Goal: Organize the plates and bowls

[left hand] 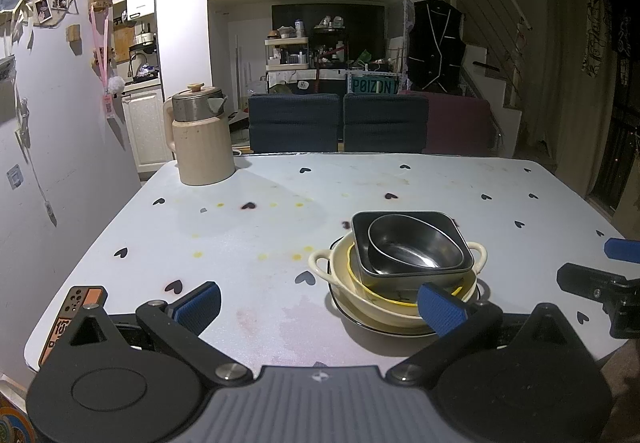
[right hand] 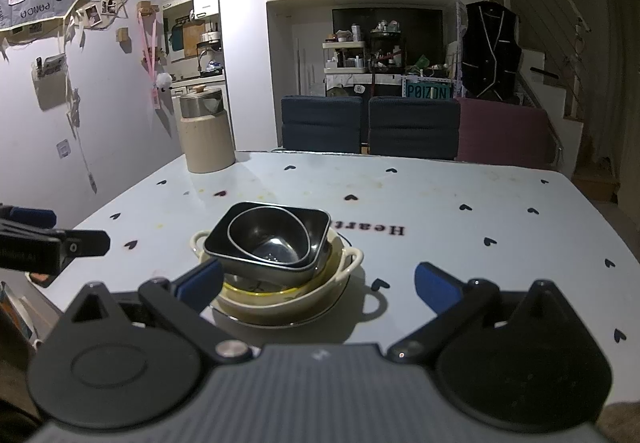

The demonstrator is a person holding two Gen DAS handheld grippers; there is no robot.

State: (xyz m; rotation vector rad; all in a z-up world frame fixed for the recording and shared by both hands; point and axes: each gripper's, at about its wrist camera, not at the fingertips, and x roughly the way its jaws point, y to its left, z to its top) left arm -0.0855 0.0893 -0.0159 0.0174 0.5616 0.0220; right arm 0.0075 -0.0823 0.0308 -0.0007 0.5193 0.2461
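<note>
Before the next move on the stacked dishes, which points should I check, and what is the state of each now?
1. Left gripper open, holding nothing: ok.
2. Right gripper open, holding nothing: ok.
3. Round metal bowl sits inside the dark square bowl: ok.
4. Square bowl sits level in the stack: not ok, it tilts.
5. Cream handled bowl rests on the plate: ok.
6. Kettle stands apart from the stack: ok.
</note>
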